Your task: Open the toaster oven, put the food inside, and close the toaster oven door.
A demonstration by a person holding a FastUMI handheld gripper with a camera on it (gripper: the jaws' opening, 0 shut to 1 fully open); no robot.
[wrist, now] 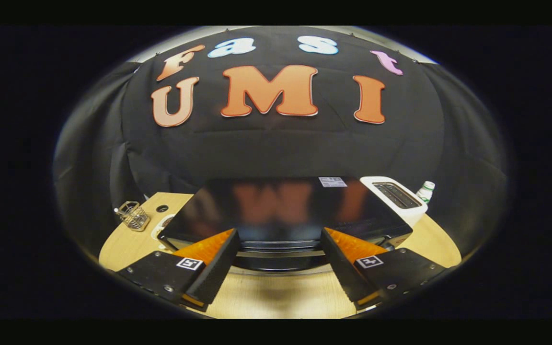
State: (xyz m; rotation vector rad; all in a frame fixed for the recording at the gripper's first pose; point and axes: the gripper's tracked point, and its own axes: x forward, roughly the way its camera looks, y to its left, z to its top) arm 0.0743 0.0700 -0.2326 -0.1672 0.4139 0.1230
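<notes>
A black toaster oven (281, 206) with a glossy top stands on the wooden table (276, 297), seen from above and in front. Its front top edge and a pale handle bar (281, 254) lie just below that top. My gripper (281, 235) hovers over the oven's front edge, open, the fingers set wide apart with nothing pressed between them. The handle bar sits in the gap between the two fingers. The oven's door face is hidden below the edge, so I cannot tell how the door stands.
A white slot toaster (396, 197) stands against the oven's right side, with a small bottle (426, 190) behind it. A wire basket (133, 215) sits on the table left of the oven. Black cloth walls close the booth behind.
</notes>
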